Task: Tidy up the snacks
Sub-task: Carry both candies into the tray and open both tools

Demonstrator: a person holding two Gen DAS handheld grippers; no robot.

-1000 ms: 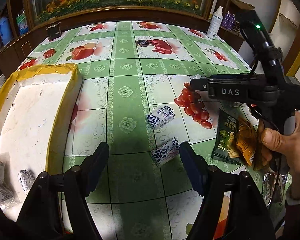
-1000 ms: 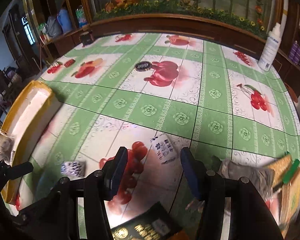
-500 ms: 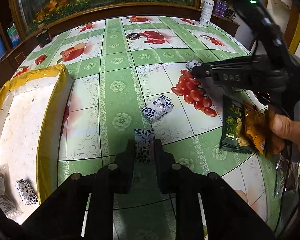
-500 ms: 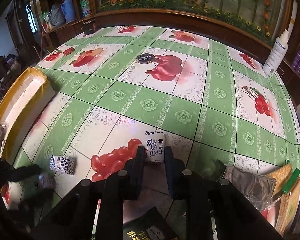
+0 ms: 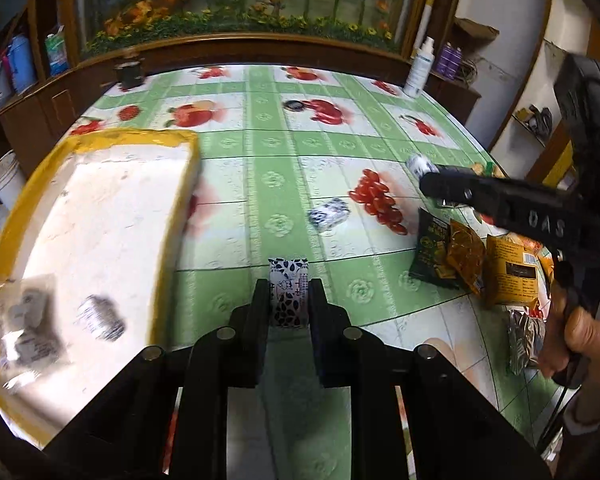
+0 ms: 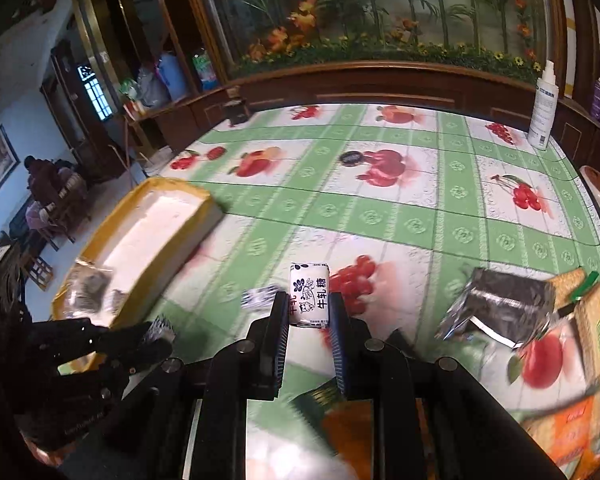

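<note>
Table, covered by a green-and-white fruit-print cloth; all places below are given relative to the box.

Box, white inside with a yellow rim, open at the top. It lies at the table's left side and already holds a clear packet and one wrapped candy at its near end.

Snack bags, dark green and orange, lie flat, well to the right of the box, across the table from it.

Left gripper: jaws clamped on a blue-and-white candy, pads pressing its two long sides, its long axis running forward along the fingers. It hangs just right of the box's right wall, clear of the cloth by appearance.

Right gripper: jaws clamped on a white candy printed with characters, held upright between the pads. It stands further right of the box, with the left gripper between it and the wall.

Loose candy, unheld, on the cloth to the right of the box, near the printed red fruit.

Judgement: the box lies to the left of both loads, and the left hand is the nearer, so it should cross the wall first; the right must travel across the table.
</note>
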